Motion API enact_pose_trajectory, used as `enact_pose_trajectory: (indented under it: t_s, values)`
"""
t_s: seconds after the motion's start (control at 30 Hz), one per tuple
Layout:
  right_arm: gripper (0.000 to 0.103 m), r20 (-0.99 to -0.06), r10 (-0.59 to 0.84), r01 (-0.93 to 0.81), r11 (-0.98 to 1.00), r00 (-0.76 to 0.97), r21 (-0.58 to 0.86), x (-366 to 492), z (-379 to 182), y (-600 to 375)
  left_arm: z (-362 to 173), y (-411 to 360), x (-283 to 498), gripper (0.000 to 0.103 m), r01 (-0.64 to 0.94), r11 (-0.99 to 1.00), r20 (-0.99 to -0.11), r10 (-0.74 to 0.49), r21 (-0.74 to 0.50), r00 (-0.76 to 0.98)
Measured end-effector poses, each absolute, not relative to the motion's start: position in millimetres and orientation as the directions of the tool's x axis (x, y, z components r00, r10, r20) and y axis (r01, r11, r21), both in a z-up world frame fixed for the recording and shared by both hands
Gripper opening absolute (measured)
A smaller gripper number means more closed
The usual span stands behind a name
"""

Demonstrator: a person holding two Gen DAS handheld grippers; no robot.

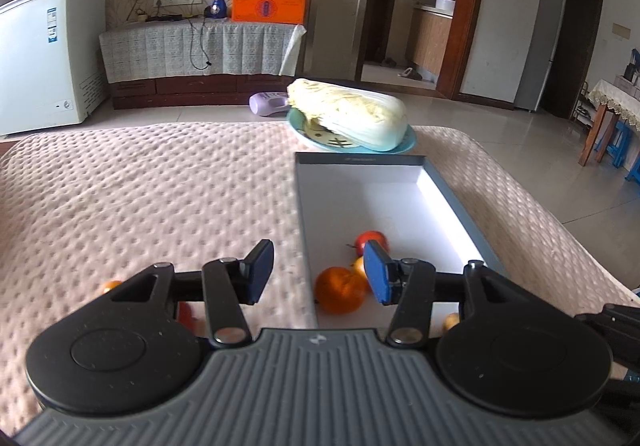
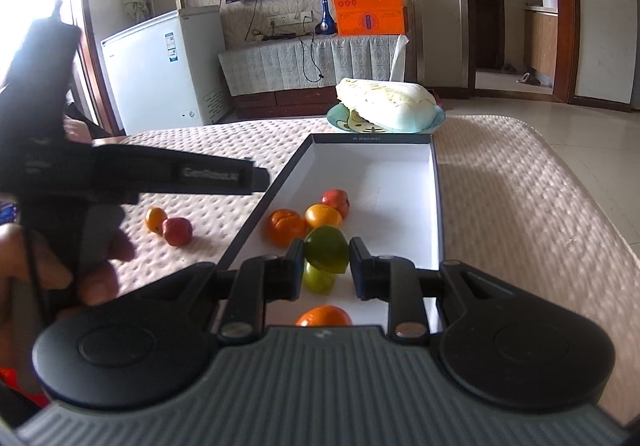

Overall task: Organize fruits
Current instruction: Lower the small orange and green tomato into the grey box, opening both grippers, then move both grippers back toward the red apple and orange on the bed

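While R fingers (image 2: 325, 266) clamp green fruit (image 2: 327, 254) | L fingers (image 1: 316, 273) released, empty, over box (image 1: 452, 198).

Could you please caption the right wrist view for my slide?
Right gripper holds a green fruit above the white box.

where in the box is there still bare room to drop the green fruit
The far half of the box, between the red fruit and the end wall by the cabbage plate, is bare, as is the strip along its right wall. The near left end is crowded: the oranges and a yellow fruit cluster just beyond the green fruit in the right gripper.
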State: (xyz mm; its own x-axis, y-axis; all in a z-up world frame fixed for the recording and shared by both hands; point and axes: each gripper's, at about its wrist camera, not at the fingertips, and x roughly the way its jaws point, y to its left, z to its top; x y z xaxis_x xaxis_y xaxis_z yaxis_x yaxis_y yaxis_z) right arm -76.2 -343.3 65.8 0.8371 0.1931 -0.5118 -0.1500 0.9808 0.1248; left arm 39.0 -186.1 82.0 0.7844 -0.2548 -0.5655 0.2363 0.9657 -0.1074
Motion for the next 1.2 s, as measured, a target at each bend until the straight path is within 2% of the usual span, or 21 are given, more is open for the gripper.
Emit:
enact_pose_trajectory:
  t_s: [0.53, 0.57, 0.6, 0.67, 1.2]
  values:
    - [0.029, -0.518, 0.159, -0.1, 0.985, 0.84, 0.141, -49, 56, -311, 85, -105, 25, 0.056, 0.157, 0.985, -0.578, -0.166, -0.066, 0.799]
    - [0.033, -0.521, 0.15, -0.09, 0.986, 0.841, 0.139, -48, 55, -309, 85, -99, 24, 0.056, 0.152, 0.986, -0.578, -0.162, -0.065, 0.8]
    - [0.041, -0.519, 0.141, -0.081, 0.987, 0.843, 0.136, -48, 55, -308, 85, -94, 23, 0.056, 0.147, 0.987, -0.578, -0.157, -0.065, 0.8]
    - [0.045, -0.505, 0.128, -0.07, 0.989, 0.854, 0.131, -48, 55, -306, 86, -82, 22, 0.056, 0.134, 0.989, -0.576, -0.144, -0.061, 0.804]
    - [0.045, -0.466, 0.177, -0.126, 0.982, 0.867, 0.14, -44, 57, -273, 85, -18, 21, 0.056, 0.02, 0.997, -0.582, -0.059, -0.073, 0.811]
